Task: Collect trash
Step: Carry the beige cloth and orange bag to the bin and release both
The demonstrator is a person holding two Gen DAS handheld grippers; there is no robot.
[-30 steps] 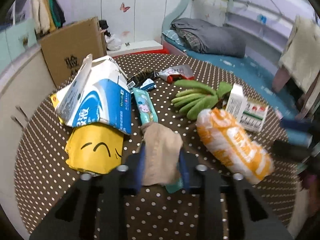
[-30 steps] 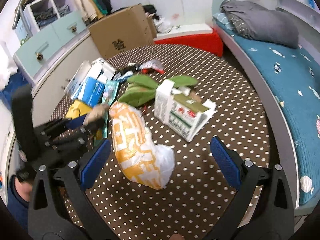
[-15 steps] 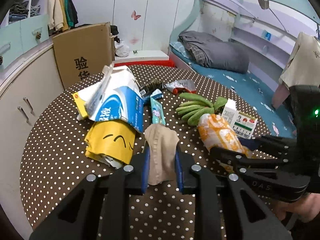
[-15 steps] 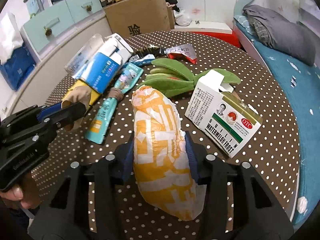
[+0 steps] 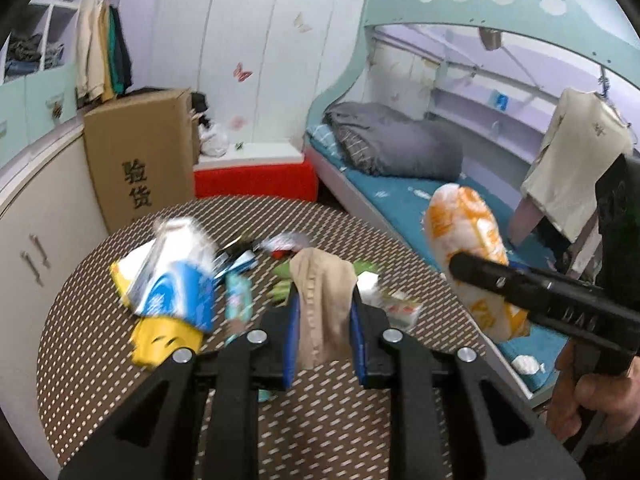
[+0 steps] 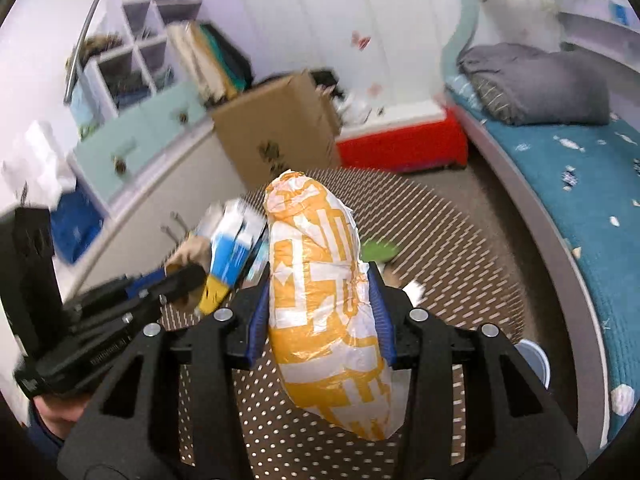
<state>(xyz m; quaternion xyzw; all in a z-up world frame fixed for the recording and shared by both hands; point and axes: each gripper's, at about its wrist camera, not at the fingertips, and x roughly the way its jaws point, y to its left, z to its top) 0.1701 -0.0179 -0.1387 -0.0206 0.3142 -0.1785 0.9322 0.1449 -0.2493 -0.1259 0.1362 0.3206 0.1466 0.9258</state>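
- Bedroom with pale walls, a bunk bed [image 5: 400, 196] with a teal mattress, and a round bench [image 5: 88, 320] in a brown dotted cloth; the bench serves as the landmark below.
- Left gripper [image 5: 323, 334]: its blue-padded fingers [image 5: 291, 340] are closed on a limp tan cloth scrap [image 5: 322, 300], held above the near edge of the bench.
- Right gripper [image 6: 320, 312]: its fingers are clamped around the waist of an orange-and-white plastic bag [image 6: 320, 292], lifted clear above the bench on the bed side.
- The bag looks light, soft and crinkly; its film may be slippery, so a hold across the stuffed middle seems safest.
- The cloth scrap looks featherlight and floppy; gripping its bunched middle should keep it from sliding out.
- Left on the bench: a blue-and-white carton [image 5: 176, 284], a yellow wrapper [image 5: 164, 338] just nearer than it, and green banana-like pieces [image 5: 282, 290] behind the cloth, blurred.
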